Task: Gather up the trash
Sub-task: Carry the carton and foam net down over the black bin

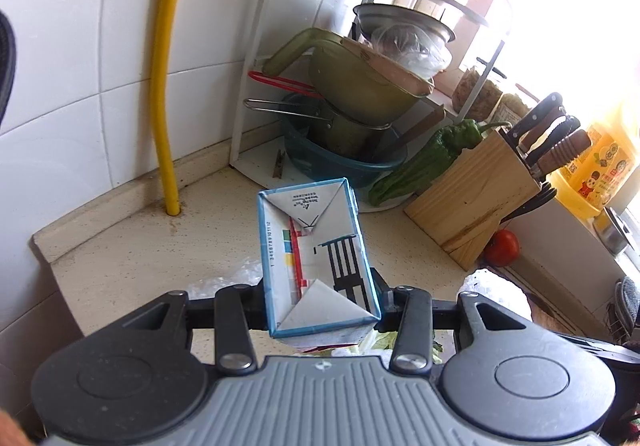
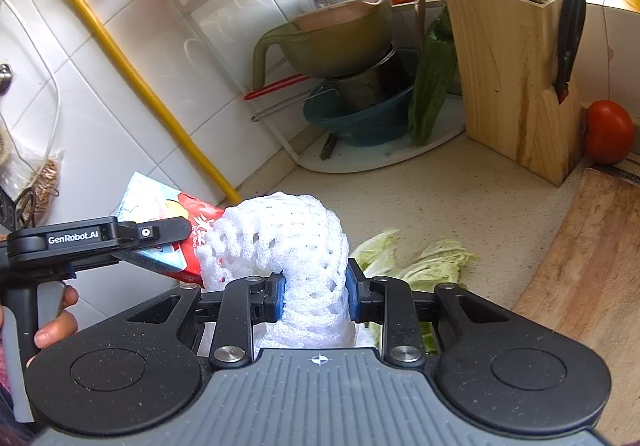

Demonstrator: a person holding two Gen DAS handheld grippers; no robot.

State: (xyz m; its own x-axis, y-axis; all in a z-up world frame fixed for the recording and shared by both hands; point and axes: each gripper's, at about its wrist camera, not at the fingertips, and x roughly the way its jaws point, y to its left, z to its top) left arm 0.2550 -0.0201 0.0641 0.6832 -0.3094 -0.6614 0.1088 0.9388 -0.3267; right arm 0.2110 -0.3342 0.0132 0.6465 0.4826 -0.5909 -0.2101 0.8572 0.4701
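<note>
In the left wrist view my left gripper (image 1: 320, 302) is shut on a drink carton (image 1: 316, 258) with blue edges. The carton's folded white bottom faces the camera, and it hangs above the beige counter (image 1: 132, 258). In the right wrist view my right gripper (image 2: 316, 294) is shut on a white foam fruit net (image 2: 288, 242), which bulges up between the blue pads (image 2: 278, 296). The same view shows my left gripper (image 2: 176, 236) from the side at the left, with the carton (image 2: 180, 214) showing red and pale blue. A person's hand (image 2: 56, 318) holds its handle.
Cabbage leaves (image 2: 420, 262) lie on the counter just beyond the net. A wooden cutting board (image 2: 580, 266) lies at the right. A knife block (image 2: 516, 86) and a tomato (image 2: 608, 130) stand behind it. A corner rack holds stacked bowls (image 2: 344, 42). A yellow hose (image 1: 164, 86) runs down the tiled wall.
</note>
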